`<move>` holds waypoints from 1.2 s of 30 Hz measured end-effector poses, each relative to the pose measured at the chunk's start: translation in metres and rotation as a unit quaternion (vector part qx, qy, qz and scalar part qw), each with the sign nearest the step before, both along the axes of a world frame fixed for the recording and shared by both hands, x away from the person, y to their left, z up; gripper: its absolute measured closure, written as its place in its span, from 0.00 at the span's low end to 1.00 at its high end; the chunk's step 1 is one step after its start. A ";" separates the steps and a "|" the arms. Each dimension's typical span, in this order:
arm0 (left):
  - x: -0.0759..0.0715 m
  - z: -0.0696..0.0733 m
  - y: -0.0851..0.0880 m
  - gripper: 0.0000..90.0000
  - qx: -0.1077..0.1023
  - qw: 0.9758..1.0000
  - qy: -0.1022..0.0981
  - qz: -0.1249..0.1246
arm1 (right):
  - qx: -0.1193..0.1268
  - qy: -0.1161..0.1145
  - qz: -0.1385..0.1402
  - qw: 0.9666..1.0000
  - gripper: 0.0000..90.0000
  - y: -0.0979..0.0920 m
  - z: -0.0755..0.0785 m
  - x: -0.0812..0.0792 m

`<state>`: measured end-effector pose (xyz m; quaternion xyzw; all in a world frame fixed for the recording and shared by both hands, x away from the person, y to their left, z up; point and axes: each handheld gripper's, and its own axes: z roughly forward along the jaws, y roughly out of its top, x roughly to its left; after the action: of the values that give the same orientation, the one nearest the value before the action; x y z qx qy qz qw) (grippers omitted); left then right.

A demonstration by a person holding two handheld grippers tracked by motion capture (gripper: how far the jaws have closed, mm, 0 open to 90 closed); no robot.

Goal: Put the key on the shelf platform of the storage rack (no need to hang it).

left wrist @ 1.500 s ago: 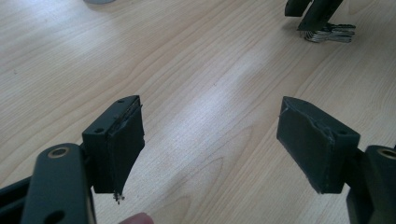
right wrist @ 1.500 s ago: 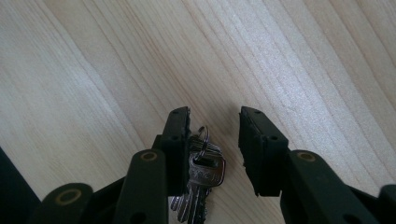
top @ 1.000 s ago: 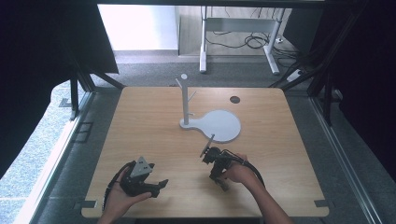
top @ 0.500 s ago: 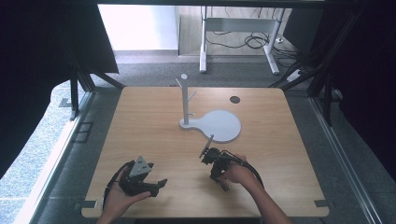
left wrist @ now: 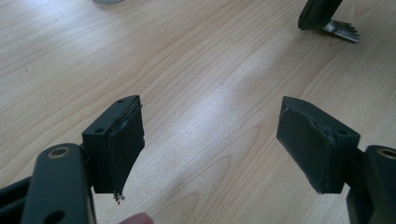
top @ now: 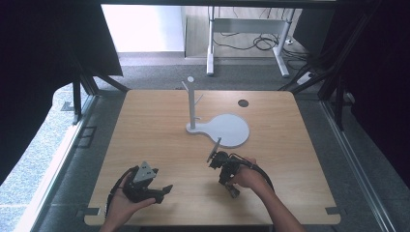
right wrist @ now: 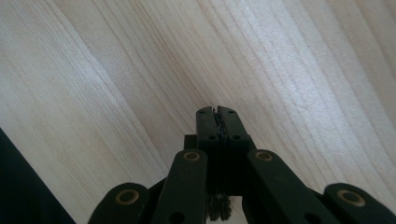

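Note:
My left gripper (top: 163,192) rests low over the wooden table (top: 145,125) near the front left, held in a hand and pointing right. In the left gripper view its jaws (left wrist: 210,121) stand wide open with only bare wood between them. The right gripper (top: 233,192) is held in the other hand at the front centre-right, tilted down toward the near edge. Its jaws (right wrist: 217,113) are pressed together with nothing between them. A white stand (top: 192,104) with short pegs rises from a round flat base (top: 227,129) at mid-table.
A small dark round hole (top: 243,103) marks the table's far right. Part of the right gripper (left wrist: 327,18) shows at the top right of the left gripper view. Black frame rails flank the table, and desk legs with cables stand beyond its far edge.

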<state>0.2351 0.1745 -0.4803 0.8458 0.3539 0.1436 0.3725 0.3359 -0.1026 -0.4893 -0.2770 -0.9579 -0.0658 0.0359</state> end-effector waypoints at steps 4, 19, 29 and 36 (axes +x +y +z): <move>0.000 0.000 0.000 0.26 -0.001 1.000 -0.001 -0.001 | 0.001 -0.003 -0.003 1.000 1.00 -0.003 0.007 0.000; -0.001 0.002 0.002 0.26 -0.002 1.000 -0.002 0.002 | 0.026 -0.020 -0.024 0.999 1.00 -0.027 0.043 0.004; -0.001 0.002 0.002 0.26 -0.002 1.000 -0.002 0.002 | 0.030 -0.026 -0.032 0.999 1.00 -0.035 0.052 0.005; 0.000 0.003 0.003 0.26 -0.003 1.000 -0.004 0.002 | 0.033 -0.030 -0.036 0.998 1.00 -0.038 0.060 0.008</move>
<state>0.2347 0.1778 -0.4775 0.8434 0.3551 0.1466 0.3756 0.3434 -0.1402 -0.4289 -0.3083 -0.9451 -0.1072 0.0144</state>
